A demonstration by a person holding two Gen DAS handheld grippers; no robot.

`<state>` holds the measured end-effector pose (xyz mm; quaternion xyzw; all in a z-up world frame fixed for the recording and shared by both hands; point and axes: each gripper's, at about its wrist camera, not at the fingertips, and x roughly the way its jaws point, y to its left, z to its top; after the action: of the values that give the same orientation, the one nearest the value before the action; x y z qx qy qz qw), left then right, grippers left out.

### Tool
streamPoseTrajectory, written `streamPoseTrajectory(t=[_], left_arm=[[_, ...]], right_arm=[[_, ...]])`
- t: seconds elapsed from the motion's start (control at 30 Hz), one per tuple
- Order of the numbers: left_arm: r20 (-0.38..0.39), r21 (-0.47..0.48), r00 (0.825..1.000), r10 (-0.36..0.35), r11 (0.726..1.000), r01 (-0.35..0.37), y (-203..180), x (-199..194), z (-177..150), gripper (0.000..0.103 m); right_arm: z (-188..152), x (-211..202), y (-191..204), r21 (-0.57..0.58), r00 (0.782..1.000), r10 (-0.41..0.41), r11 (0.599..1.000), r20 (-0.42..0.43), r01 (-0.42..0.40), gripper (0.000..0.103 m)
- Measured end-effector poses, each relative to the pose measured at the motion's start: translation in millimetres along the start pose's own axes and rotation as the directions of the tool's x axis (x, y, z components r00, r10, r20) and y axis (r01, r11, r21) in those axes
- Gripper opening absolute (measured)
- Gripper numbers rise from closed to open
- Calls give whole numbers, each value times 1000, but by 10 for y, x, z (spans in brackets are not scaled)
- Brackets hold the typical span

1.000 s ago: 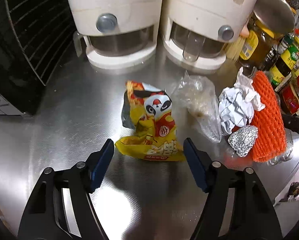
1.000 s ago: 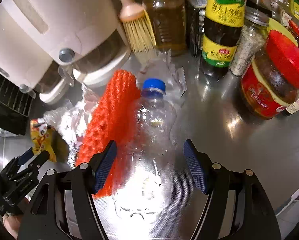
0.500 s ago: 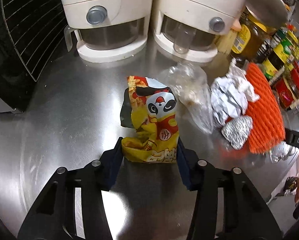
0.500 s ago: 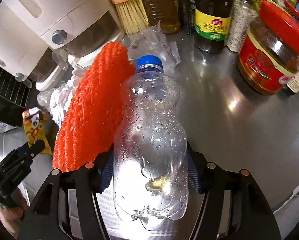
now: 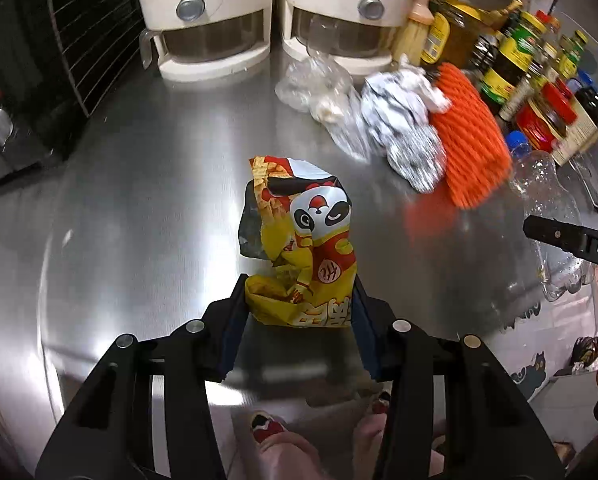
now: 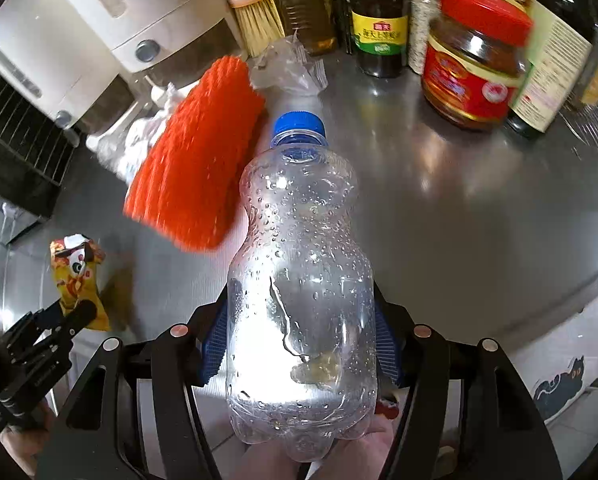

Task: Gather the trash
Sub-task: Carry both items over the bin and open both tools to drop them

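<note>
You've got 1 snack bag (image 5: 299, 248), 1 plastic bottle (image 6: 299, 280), 1 orange net (image 5: 471, 140), 2 white dispensers (image 5: 203, 12).

The surface (image 5: 139, 208) is brushed metal, glossy and reflective. The snack bag (image 5: 299, 240) is glossy printed plastic film. The water bottle (image 6: 299, 280) is clear, smooth plastic beaded with droplets. At 1 o'clock in the left wrist view, the foam net sleeve (image 5: 471, 144) is matt and ribbed, the foil ball (image 5: 415, 160) crinkled.

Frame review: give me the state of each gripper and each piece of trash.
Left gripper: shut on snack bag.
Right gripper: shut on bottle.
Snack bag: crumpled, gripped at its bottom edge.
Bottle: capped, nearly empty, gripped.
Orange net: loose on counter.
Foil ball: crumpled, ungripped.
</note>
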<state>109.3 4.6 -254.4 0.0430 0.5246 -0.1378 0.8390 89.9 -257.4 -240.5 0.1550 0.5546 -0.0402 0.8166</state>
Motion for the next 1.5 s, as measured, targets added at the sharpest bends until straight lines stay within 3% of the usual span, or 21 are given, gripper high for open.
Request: streamPoseTrajectory(t=[0.47, 0.77, 1.1, 1.23, 1.5], left_arm=[[-1, -13, 1000, 2, 1000, -2, -191, -440, -809, 45], [-44, -33, 999, -7, 999, 6, -275, -494, -1329, 45], [-174, -54, 984, -24, 998, 15, -383, -84, -1771, 45], [-226, -62, 973, -38, 998, 24, -416, 218, -1877, 45], [-316, -70, 947, -61, 997, 41, -437, 982, -1992, 45]], right_arm=[[-852, -277, -54, -14, 999, 33, 999, 0, -33, 62], [-1409, -292, -47, -35, 999, 46, 998, -29, -47, 62], [-1858, 147, -90, -62, 994, 21, 998, -109, -28, 62], [-1924, 384, -133, -63, 993, 22, 998, -119, -30, 62], [-1969, 1142, -188, -21, 974, 41, 999, -224, -47, 62]])
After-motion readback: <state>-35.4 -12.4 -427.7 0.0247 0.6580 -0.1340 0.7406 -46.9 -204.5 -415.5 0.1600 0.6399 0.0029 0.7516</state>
